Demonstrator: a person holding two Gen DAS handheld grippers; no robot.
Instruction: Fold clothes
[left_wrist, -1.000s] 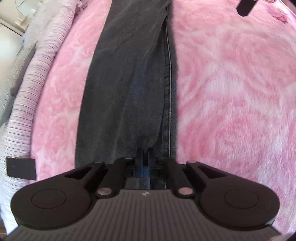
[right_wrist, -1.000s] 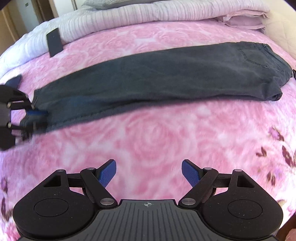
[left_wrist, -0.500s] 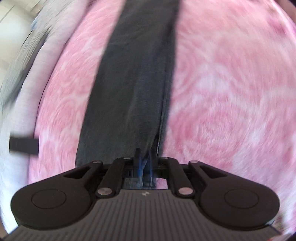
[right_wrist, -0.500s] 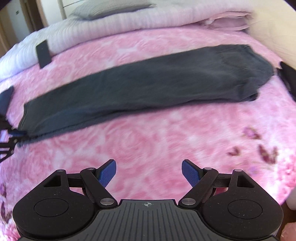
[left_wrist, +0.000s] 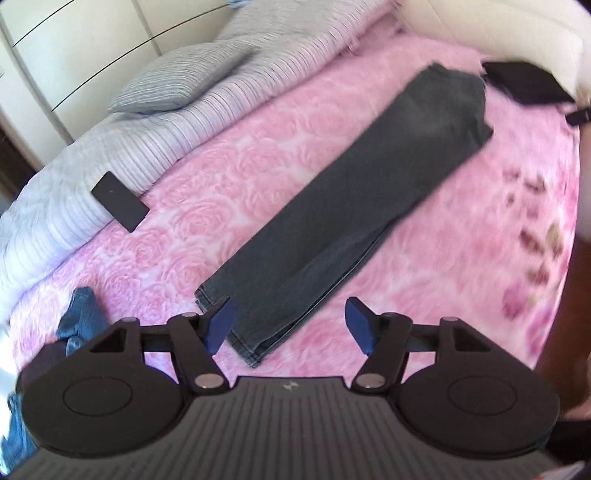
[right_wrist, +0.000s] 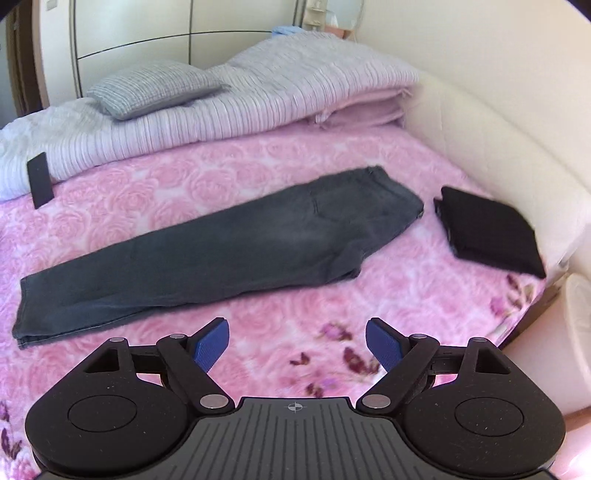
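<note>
A second ago the left tongs were clamped on the hem end of the dark jeans; now they stand wide with nothing between their blue pads, lifted clear above that same hem. The hold has been let go, and the jeans lie on their own across the pink blanket of the bed: legs laid one on the other, hems toward the bed's left side, waistband toward the cream padded edge on the right. The right tongs are also wide and empty, as they were before, hovering over the near edge of the bed, well apart from the cloth.

Just beside the waistband a folded black garment sits against that cream edge. A blue garment lies crumpled at the bed's left edge, and a flat black rectangle leans on the striped duvet at the far side.

Judging from this, the lengthwise fold and the straightening pull look finished; the crosswise folds, hems toward waistband, are not yet done and call for a fresh grip
</note>
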